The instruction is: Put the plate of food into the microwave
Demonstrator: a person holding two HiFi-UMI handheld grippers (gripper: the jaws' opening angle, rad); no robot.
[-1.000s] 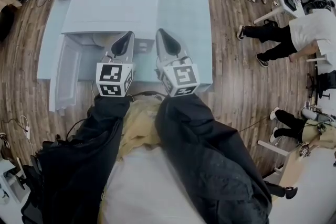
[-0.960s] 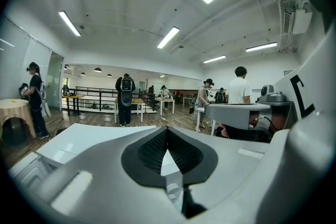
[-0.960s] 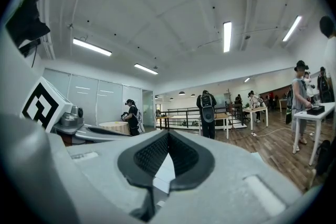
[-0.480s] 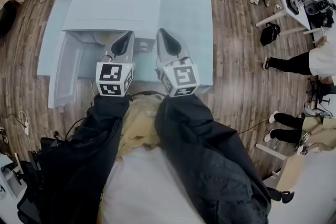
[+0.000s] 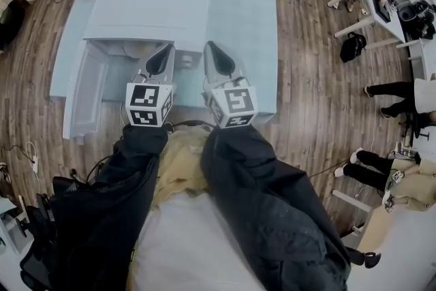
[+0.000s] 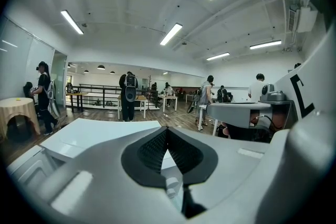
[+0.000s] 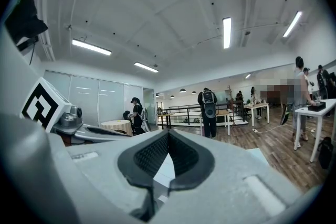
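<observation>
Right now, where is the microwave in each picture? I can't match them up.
Head view: the microwave upper left on the pale table, door swung open leftward.
Left gripper view: its white top lies lower left, beyond the left tool.
Right gripper view: not clearly in it; only a pale sliver shows past the right tool.
Shared landmark: the person with a backpack, standing mid-room in both gripper views.
</observation>
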